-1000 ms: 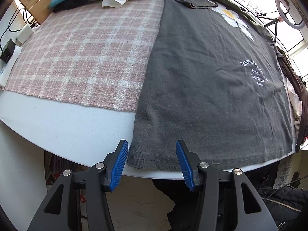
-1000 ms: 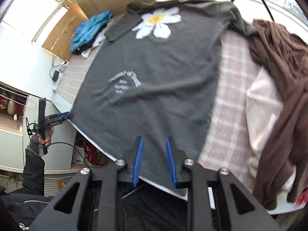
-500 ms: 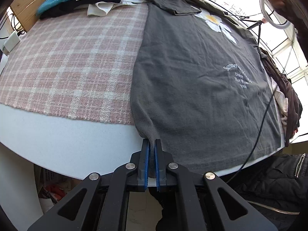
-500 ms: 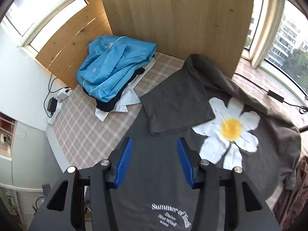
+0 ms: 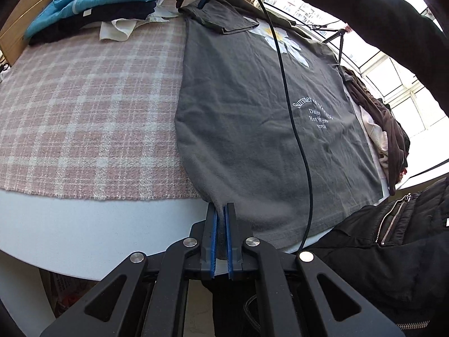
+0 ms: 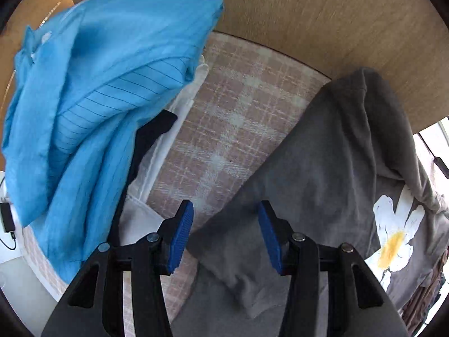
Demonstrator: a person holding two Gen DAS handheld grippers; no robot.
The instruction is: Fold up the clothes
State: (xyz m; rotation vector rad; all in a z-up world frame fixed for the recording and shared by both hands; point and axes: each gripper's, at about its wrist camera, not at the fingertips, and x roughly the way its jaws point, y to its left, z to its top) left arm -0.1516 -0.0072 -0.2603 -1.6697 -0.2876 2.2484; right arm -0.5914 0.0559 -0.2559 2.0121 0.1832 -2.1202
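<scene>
Item: grey daisy-print T-shirt [image 5: 252, 118], spread print-up on the pink plaid cloth [image 5: 84, 106], one sleeve folded in across the chest.

Change: a second ago your left gripper [image 5: 220, 241] stood open at the T-shirt's near hem corner; it has since clamped on that corner. Your right gripper [image 6: 224, 233] has left the hem and travelled to the T-shirt's far end, beside the blue garment pile [image 6: 98, 90].

Meaning: one corner secured, the second not; this reads as set-up for a lengthwise side fold.

Jaws, left: pressed together, pinching hem fabric between the blue pads.

Jaws, right: spread wide, straddling the edge of the folded-in sleeve [image 6: 308, 185], gripping nothing.
</scene>
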